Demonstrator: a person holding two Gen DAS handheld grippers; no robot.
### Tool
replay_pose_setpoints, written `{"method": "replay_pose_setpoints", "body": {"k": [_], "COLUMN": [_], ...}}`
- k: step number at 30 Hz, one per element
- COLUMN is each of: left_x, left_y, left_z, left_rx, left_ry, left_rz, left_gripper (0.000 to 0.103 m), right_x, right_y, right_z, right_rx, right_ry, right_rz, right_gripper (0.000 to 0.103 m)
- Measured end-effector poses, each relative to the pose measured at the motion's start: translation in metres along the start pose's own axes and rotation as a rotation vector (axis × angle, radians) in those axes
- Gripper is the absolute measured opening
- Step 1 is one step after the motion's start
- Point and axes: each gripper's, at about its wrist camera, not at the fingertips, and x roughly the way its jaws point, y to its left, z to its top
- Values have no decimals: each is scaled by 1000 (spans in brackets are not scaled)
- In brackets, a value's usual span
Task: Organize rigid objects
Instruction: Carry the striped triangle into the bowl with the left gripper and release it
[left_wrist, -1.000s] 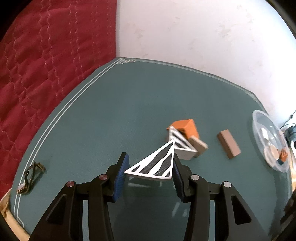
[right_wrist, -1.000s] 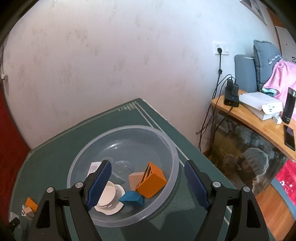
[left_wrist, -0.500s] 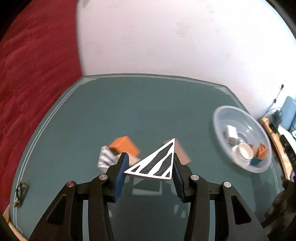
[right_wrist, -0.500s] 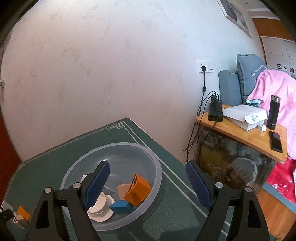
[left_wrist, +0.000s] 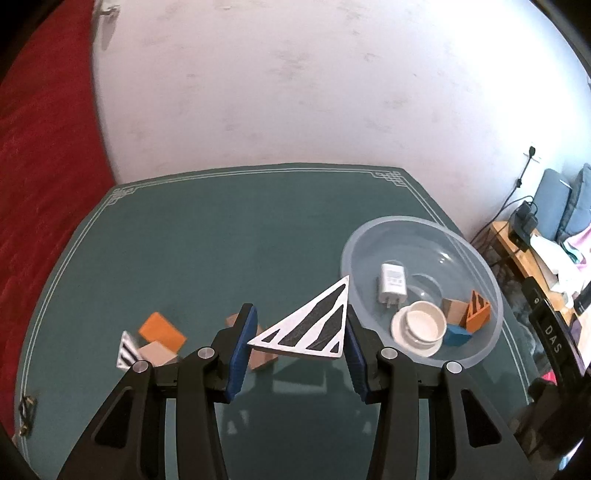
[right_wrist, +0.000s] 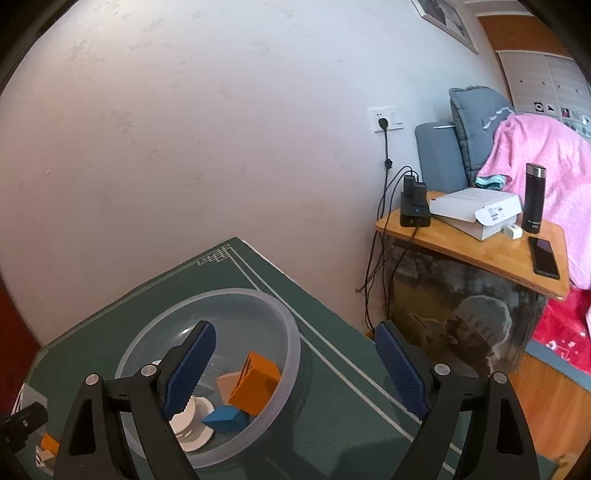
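Clamping a white triangle (left_wrist: 310, 325) in our left gripper (left_wrist: 297, 339), we hover over the green table (left_wrist: 207, 243), bowl (left_wrist: 476, 254) just right. Our right gripper (right_wrist: 295, 369) is opening, nothing between its jaws, above the bowl (right_wrist: 291, 332). "DAS" reads on a black strap (left_wrist: 554, 336) far right; the charger's (left_wrist: 392, 282) print is unreadable.

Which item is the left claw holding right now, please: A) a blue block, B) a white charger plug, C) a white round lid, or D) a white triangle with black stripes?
D: the left claw pinches the white triangle with black stripes between its blue pads, while the other three items lie in the clear bowl.
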Motion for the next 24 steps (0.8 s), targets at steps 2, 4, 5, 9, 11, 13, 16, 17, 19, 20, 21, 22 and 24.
{"method": "replay_pose_setpoints", "body": {"k": [2,4,5,9,11,13,16,17,19,20,21,22,24], "left_x": [5,11,13,23,29,33,40,41,47,48,51,53,53], "left_y": [-11,-22,-26,-44,-53,-61,-71,-74,-78,-78,-80,-82,-81], "left_z": [4,8,9,16,18,20,24,25,28,29,30,31,32], "left_rx": [16,35,42,71,85,95,101,99,91,88,87,90,95], "left_ry": [6,9,11,18,24,32,43,46,59,65,71,77,64], "left_rz": [-10,-15,-16,-32,-41,-50,-63,-68,-82,-92,-102,-111,-111], "left_gripper": [47,47,47,47,47,47,47,47,47,48,51,61,71], "right_x": [-1,-2,-2,-2,-2,-2,-3,-3,-3,-2,-2,-1,-1], "right_y": [-1,-1,-1,-2,-3,-4,-7,-8,-9,-9,-10,-10,-10], "right_z": [0,1,1,1,1,2,3,4,4,4,4,4,4], "right_rx": [6,9,11,15,20,27,42,45,52,53,55,55,56], "right_ry": [-5,-10,-11,-13,-14,-16,-18,-19,-18,-17,-15,-12,-9], "right_rz": [-4,-7,-7,-10,-10,-14,-19,-19,-22,-22,-22,-23,-23], "right_gripper": [91,91,91,91,91,91,91,91,91,91,91,91,91]}}
